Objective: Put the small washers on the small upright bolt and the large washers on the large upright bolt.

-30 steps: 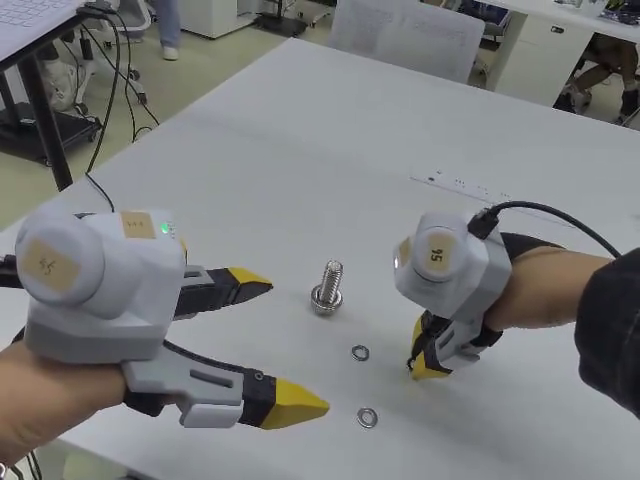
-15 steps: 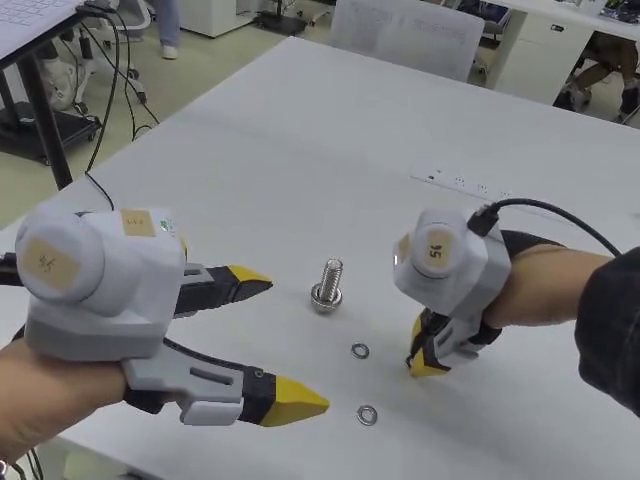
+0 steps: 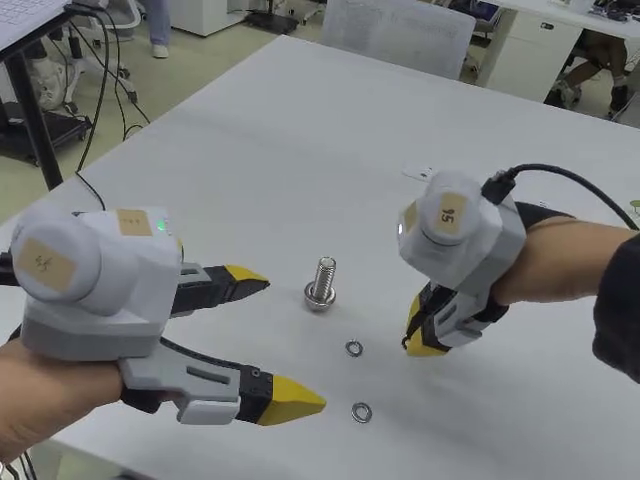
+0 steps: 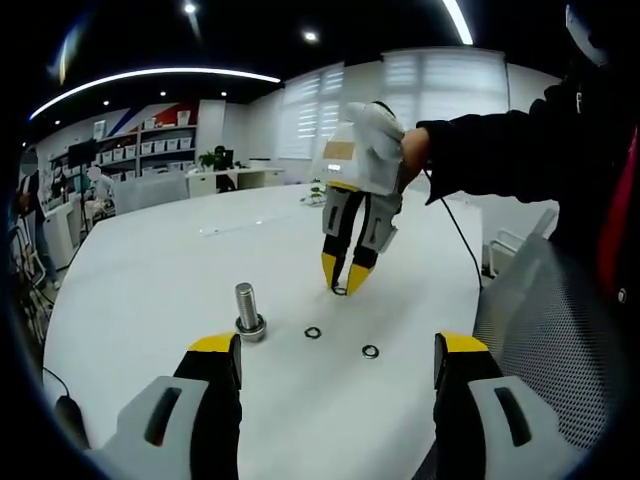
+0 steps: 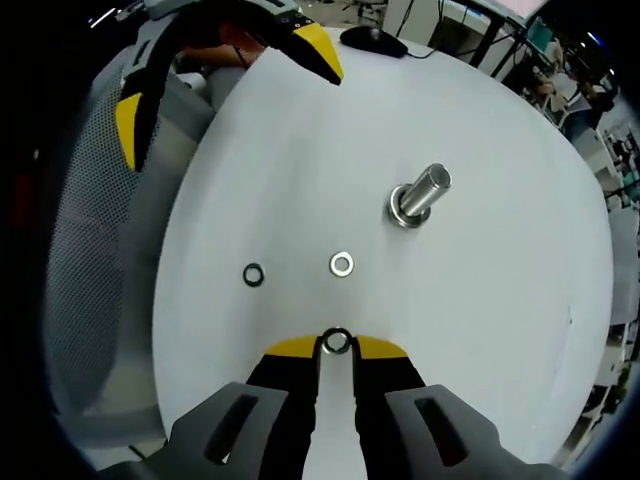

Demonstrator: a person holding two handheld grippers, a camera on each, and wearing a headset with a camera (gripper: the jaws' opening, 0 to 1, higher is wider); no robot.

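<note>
One upright threaded bolt [image 3: 321, 283] stands mid-table with a washer-like ring at its foot, seen also in the left gripper view [image 4: 247, 312] and the right gripper view [image 5: 420, 195]. Two loose washers lie in front of it: one nearer the bolt [image 3: 353, 348] [image 5: 341, 264] and one nearer the table edge [image 3: 361, 411] [image 5: 253, 274]. My right gripper [image 3: 415, 342] [image 5: 337, 345] points down to the right of the bolt, shut on a small washer [image 5: 337, 341] at its yellow tips. My left gripper [image 3: 280, 345] is open, left of the washers, holding nothing.
The white table [image 3: 300, 150] stretches far behind the bolt, with a small printed strip [image 3: 425, 172] on it. A chair [image 3: 400, 35] stands at the far edge, a dark desk with cables [image 3: 60, 80] to the left.
My right gripper has risen slightly with the washer between its tips. The left gripper, bolt and loose washers have stayed put; the head camera shifted a little.
</note>
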